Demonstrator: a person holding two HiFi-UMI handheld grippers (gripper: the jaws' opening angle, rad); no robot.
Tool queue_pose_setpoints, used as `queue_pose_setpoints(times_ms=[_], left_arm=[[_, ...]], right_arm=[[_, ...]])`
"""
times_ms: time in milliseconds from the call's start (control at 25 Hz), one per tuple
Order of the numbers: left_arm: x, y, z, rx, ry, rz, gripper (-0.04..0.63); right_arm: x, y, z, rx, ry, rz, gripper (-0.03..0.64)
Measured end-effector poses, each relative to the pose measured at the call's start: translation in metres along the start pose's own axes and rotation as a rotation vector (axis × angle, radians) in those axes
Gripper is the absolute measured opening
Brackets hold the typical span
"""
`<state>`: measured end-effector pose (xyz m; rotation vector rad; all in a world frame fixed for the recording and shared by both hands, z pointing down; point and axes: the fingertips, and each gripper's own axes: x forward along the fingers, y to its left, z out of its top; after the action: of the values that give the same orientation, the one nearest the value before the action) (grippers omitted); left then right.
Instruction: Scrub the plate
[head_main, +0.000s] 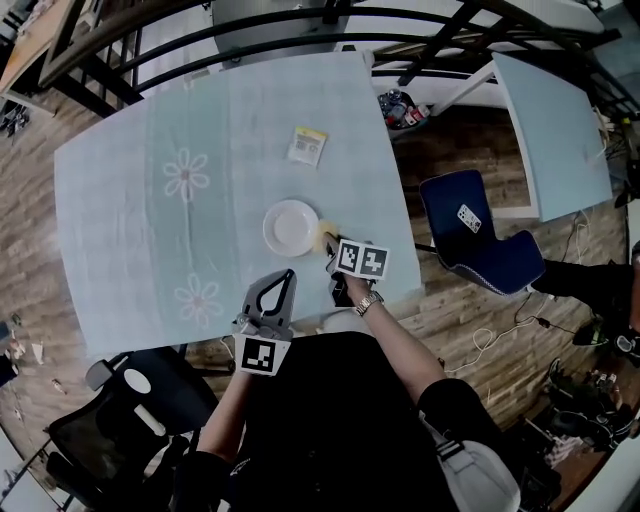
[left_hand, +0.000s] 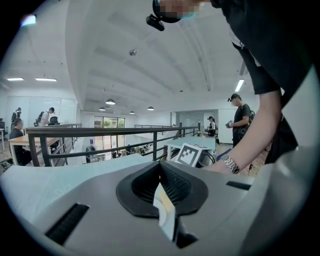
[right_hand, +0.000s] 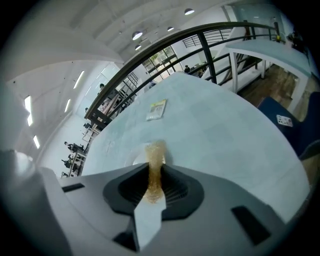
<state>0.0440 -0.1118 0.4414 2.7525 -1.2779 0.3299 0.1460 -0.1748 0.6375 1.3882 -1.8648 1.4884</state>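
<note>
The small round white plate (head_main: 291, 227) is lying on the pale blue flowered table (head_main: 130, 220); it is likely stiff, slick and breakable. The right tongs (head_main: 331, 258) are pinching a soft yellow scrubbing sponge (head_main: 324, 238) beside its rim. The left tongs (head_main: 288, 276), closed on nothing, are hovering nearby and could steady the rim.

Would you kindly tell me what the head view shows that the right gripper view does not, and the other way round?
Only the head view shows the left gripper with its fingers together, the whole round white plate and the person's wristwatch. Only the right gripper view shows, close up, the right gripper with its fingers closed on the yellow sponge, and distant people in the hall beyond. Both show the pale blue table, the small packet and the blue chair.
</note>
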Motion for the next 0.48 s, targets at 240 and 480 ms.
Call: queue_pose_setpoints(times_ms=[240,480], left_arm=[[-0.004,0.008,0.008,-0.006,-0.031,0.005,0.012],[-0.013,0.012,0.014,-0.005,-0.048,-0.011,0.012]], right_arm=[[-0.027,0.034,0.016,-0.062,-0.059,0.053,0.066],[-0.049,0.061,0.016,-0.136,-0.064,0.079,0.066]])
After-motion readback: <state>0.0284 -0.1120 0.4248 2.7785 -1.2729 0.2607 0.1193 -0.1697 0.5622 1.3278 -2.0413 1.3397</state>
